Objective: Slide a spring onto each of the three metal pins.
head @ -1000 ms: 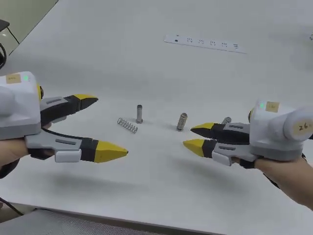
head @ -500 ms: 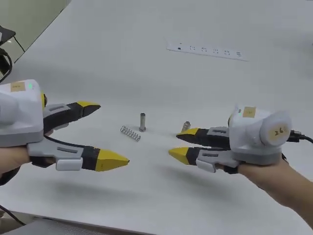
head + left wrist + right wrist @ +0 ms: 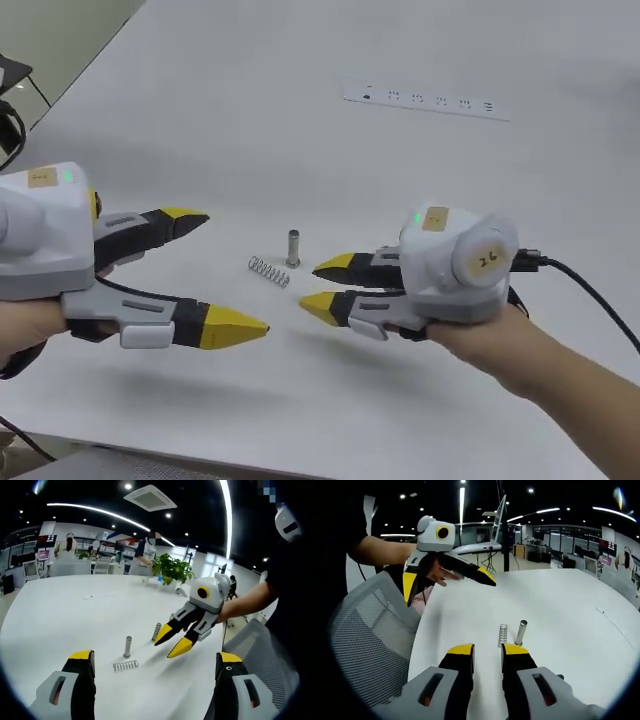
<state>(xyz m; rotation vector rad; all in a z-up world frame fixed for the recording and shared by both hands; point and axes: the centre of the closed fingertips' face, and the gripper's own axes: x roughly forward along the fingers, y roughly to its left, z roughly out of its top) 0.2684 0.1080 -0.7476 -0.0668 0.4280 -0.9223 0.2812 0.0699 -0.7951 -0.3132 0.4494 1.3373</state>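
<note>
A bare metal pin (image 3: 293,247) stands upright on the white table (image 3: 300,150). A loose spring (image 3: 268,271) lies flat just to its left. My left gripper (image 3: 215,270) hovers at the left, wide open and empty. My right gripper (image 3: 322,285) is narrowly open and empty, its tips just right of the pin and spring. The right gripper view has the spring (image 3: 502,635) and pin (image 3: 521,632) right ahead of its jaws. In the left gripper view a second pin with a spring on it (image 3: 156,631) stands behind the right gripper (image 3: 169,646).
A white power strip (image 3: 427,101) lies at the back of the table. A grey mesh chair (image 3: 365,635) stands off the near edge. A cable (image 3: 590,295) trails from the right gripper.
My right gripper has moved left across the table, close to the bare pin and loose spring, and now hides the sprung pin in the head view. The left gripper has stayed put.
</note>
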